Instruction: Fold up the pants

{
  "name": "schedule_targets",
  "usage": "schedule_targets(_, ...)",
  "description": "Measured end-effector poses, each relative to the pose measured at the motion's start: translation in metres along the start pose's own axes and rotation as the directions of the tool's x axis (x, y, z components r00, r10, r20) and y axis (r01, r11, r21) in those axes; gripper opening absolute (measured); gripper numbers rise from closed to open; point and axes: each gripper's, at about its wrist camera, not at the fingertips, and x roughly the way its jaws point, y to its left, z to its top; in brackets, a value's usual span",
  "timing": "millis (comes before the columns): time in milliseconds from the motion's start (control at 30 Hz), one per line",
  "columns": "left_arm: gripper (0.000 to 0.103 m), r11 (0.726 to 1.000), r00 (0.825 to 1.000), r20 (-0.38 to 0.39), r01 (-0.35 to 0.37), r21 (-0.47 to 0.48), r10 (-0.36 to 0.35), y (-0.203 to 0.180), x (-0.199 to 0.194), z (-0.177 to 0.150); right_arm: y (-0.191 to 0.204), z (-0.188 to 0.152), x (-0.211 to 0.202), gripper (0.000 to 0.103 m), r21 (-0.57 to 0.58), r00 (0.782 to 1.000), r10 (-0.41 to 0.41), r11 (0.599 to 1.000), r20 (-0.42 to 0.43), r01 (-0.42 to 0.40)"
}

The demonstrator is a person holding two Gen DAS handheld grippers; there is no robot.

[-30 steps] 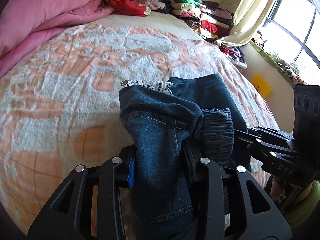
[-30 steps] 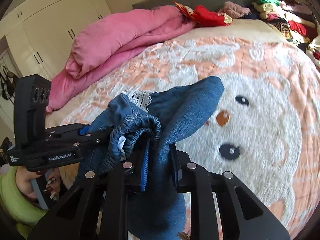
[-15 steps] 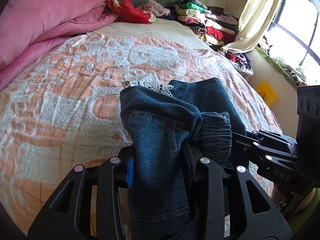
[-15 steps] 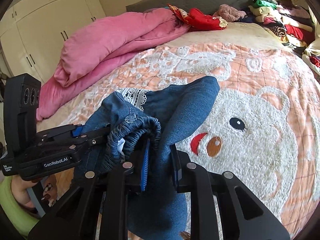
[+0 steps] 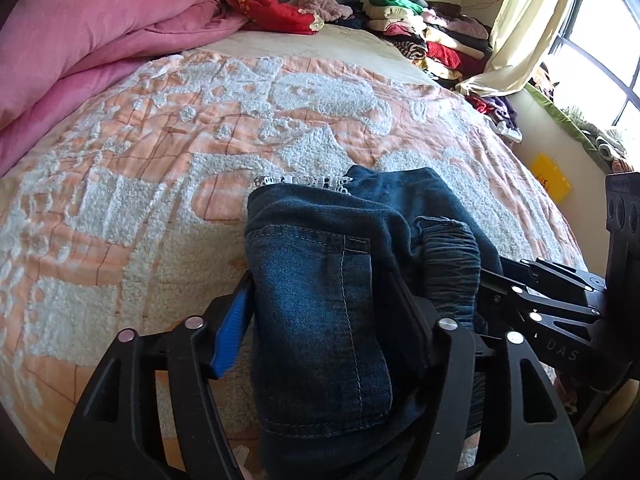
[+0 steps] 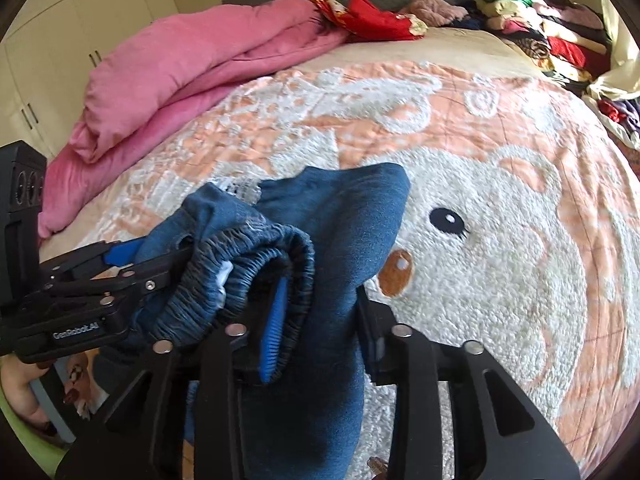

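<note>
Both sets of jaws have just been opening. The folded blue jeans (image 5: 320,300) lie bunched on the peach-and-white bedspread (image 5: 140,200), between the spread fingers of the left gripper (image 5: 324,292). The right gripper (image 6: 320,312) stands parted, its blue pad tucked into the elastic waistband (image 6: 240,272), squeezing nothing.

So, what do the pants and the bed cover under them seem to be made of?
The pants look like dark blue denim: matte woven cloth with pale stitched seams, a gathered elastic waistband and a white lace trim. The bed cover seems to be quilted peach cotton, with raised, fleecy white patches forming the pattern; the exact fibre cannot be told.
</note>
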Motion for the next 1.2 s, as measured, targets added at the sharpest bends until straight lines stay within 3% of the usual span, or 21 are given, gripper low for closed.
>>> schedule_targets(233,0.066,1.000,0.999,-0.036,-0.012,-0.002,0.012,0.004,0.013,-0.007,-0.013,-0.009,0.010,0.050,0.046,0.999,-0.030,0.998,-0.041,0.032)
schedule_targets(667,0.071,1.000,0.999,-0.048,-0.010,-0.009,0.010,0.007,0.019,-0.011,-0.017,-0.013,0.020,0.053,0.065,0.996,-0.050,0.996,-0.078,0.055)
schedule_targets(867,0.072,1.000,0.999,-0.046,-0.014,-0.009,0.013,0.008,0.015,-0.011,-0.020,-0.014,0.013,0.065,0.096,0.996,-0.047,0.994,-0.072,0.053)
schedule_targets(1033,0.074,1.000,0.999,-0.040,-0.014,-0.005,0.014,0.008,0.008,-0.011,-0.020,-0.013,0.004,0.083,0.102,0.996,-0.071,0.992,-0.049,0.076)
schedule_targets(1133,0.091,1.000,1.000,-0.021,-0.019,-0.009,0.019,0.009,-0.001,-0.011,-0.023,-0.014,-0.005,0.091,0.128,0.998,-0.058,0.990,-0.021,0.060)
schedule_targets(1200,0.093,1.000,1.000,-0.012,-0.016,-0.009,0.016,0.010,-0.008,-0.012,-0.023,-0.014,-0.013,0.096,0.136,0.998,-0.061,0.989,0.002,0.060)
